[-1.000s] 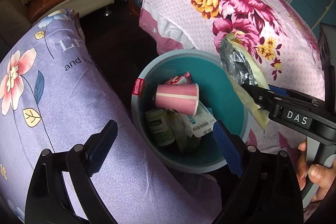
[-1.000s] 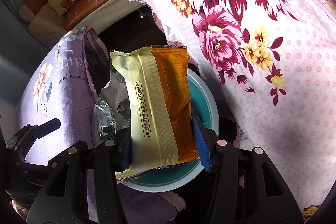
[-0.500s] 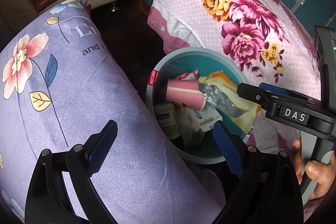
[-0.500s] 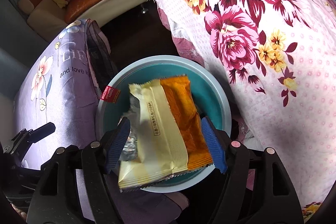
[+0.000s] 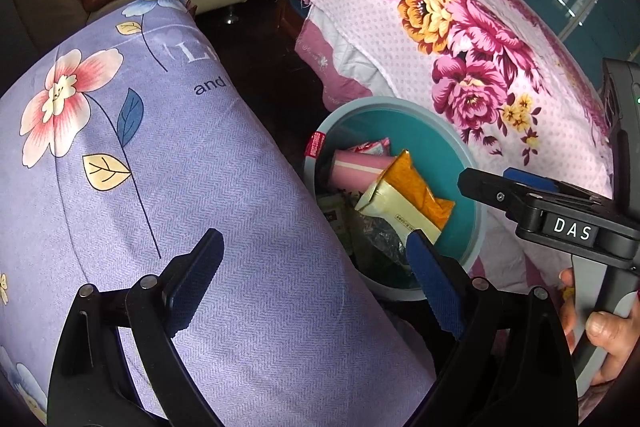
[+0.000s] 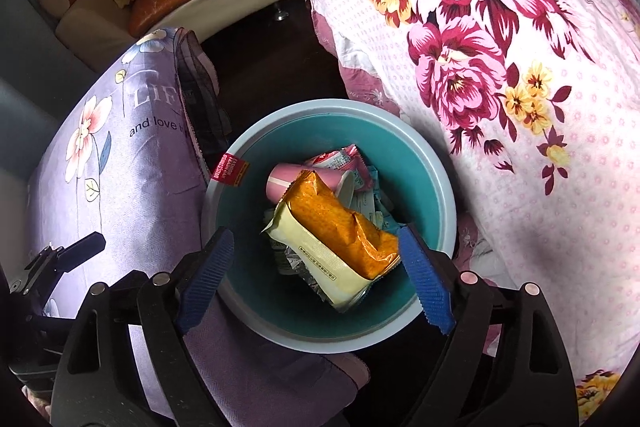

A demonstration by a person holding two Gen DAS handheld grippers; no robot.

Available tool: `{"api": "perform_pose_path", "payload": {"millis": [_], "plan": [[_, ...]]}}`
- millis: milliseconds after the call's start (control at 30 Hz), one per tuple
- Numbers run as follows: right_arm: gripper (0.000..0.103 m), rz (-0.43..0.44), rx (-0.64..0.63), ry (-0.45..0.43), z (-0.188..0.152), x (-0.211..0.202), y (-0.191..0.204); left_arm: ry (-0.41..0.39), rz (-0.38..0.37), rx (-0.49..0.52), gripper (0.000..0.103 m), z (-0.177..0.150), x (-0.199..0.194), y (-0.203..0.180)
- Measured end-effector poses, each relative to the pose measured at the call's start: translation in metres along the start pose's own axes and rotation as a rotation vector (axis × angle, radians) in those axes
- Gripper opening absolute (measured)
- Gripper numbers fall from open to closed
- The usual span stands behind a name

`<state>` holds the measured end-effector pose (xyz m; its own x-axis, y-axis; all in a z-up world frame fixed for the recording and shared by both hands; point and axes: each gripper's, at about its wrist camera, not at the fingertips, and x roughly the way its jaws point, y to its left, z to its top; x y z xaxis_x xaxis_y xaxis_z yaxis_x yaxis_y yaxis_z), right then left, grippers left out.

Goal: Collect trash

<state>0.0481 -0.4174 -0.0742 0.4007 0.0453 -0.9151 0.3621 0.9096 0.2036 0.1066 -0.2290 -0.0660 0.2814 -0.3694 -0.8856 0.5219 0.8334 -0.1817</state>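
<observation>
Snack wrapper [image 6: 332, 227] lies loose in the teal bin [image 6: 436, 171], on top of the pink cup [image 6: 280, 181], long axis slanting toward my right gripper [image 6: 316, 279]. Its fingers are spreading, nothing between them, hovering above the near rim. Left gripper [image 5: 312, 283] is wide apart, empty, over the purple cushion [image 5: 120, 167]. Bin sits tight between cushion and floral bedspread [image 6: 500, 47]; open room is only upward.

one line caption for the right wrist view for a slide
Opening right claw above the teal plastic bin, orange-and-cream snack wrapper lying inside.
</observation>
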Motion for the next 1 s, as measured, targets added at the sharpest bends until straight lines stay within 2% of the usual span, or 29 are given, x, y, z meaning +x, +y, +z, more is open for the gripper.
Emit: {"api": "perform_pose_path", "payload": {"millis": [367,667,1000], "plan": [[0.086,-0.017,-0.069,-0.034,-0.021,-0.034,0.026,-0.055,0.055,-0.041,0.093,-0.021,-0.039,0.02],[0.096,-0.048,-0.148,-0.089,-0.05,-0.07,0.049,-0.096,0.125,-0.069,0.095,-0.041,-0.076,0.03],[0.096,-0.086,-0.244,-0.158,-0.087,-0.104,0.065,-0.11,0.169,-0.103,0.099,-0.069,-0.107,0.037]]}}
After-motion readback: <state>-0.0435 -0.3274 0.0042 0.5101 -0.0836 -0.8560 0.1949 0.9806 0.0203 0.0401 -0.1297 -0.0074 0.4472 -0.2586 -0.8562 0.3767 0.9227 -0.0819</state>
